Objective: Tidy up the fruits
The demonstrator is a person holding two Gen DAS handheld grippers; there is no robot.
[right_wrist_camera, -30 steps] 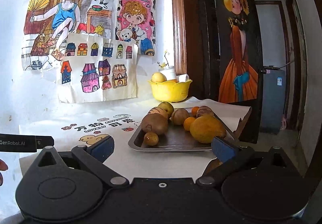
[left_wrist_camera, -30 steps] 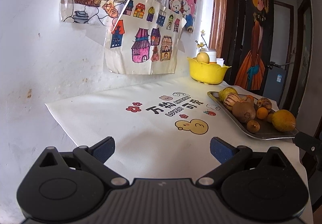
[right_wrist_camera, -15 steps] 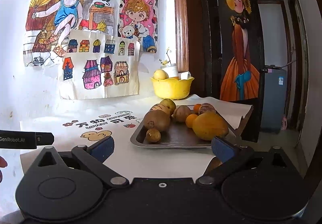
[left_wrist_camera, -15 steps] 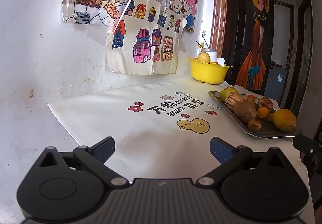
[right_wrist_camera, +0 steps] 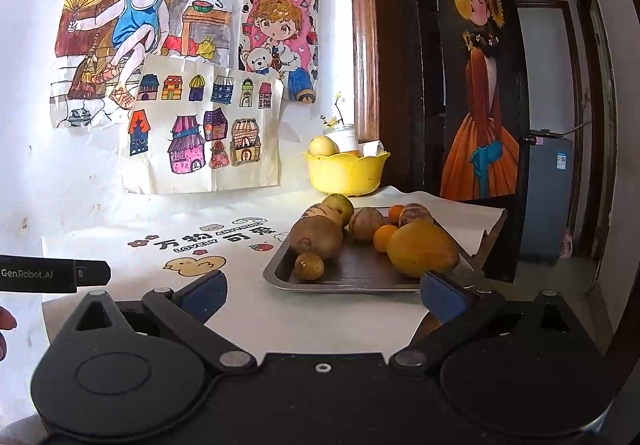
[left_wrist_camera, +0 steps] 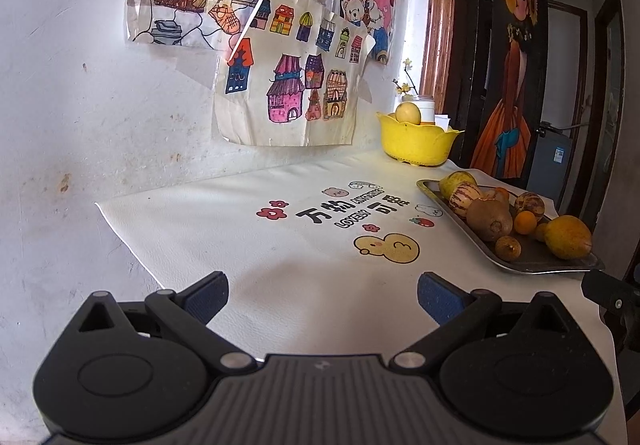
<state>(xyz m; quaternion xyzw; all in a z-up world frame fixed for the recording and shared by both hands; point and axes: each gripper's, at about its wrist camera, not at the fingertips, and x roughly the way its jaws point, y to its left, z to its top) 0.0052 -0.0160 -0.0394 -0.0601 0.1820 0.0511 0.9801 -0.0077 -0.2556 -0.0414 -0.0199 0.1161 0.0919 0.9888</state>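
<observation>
Fruits: yellow, brown, striped and orange pieces heaped on a metal tray (right_wrist_camera: 280, 273), right side of white mat (left_wrist_camera: 248, 245).
Bowl: yellow bowl (right_wrist_camera: 346, 173) beyond tray, holding one pale fruit (right_wrist_camera: 322, 145).
Left gripper (left_wrist_camera: 322, 299): spread wide, empty.
Right gripper (right_wrist_camera: 322, 295): spread wide, empty.

We see a table covered by a white printed mat (left_wrist_camera: 280, 245); a metal tray (right_wrist_camera: 360, 277) lies right, a yellow bowl (right_wrist_camera: 344, 173) far right.
</observation>
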